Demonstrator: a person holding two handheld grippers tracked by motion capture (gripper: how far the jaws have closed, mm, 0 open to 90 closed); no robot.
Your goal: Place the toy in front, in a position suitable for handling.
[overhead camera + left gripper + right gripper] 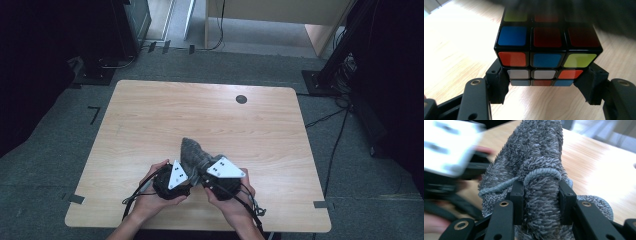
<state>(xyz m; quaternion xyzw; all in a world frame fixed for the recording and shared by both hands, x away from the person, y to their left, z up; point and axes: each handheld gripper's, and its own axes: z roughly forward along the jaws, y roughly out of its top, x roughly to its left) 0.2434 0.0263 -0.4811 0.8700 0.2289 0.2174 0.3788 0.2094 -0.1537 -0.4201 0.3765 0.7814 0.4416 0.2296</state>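
The left gripper point(545, 85) was seen clamped on a puzzle cube point(546, 47), its two jaws pressed against the lowest layer of the cube from both sides. The cube was held above the table point(454, 50), with its upper layers free and its top edge lost in a dark blur. The right gripper point(541, 202) was closed on a bunched fold of a grey fluffy cloth point(536, 157), and the fold was squeezed tightly between the jaws.

In the high view, both grippers were held close together near the person's edge of the table point(150, 115), the left gripper point(172, 182) just beside the right gripper point(220, 180). The cloth point(192, 152) rose between them and pointed away from the person. The cube was covered there by the cloth and the grippers.

The step in hand was judged to be the wiping of the cube with the cloth. To do it well, the cube should be kept steady by the left gripper, because the grip was taken only on the bottom layer and the upper layers could be turned by a strong push. The cloth should be drawn over the faces with light pressure, one face at a time. The fold should be kept firmly clamped, so that it was not pulled out of the jaws.

Farther off, a small dark round cap point(241, 99) was set in the table near its far edge.
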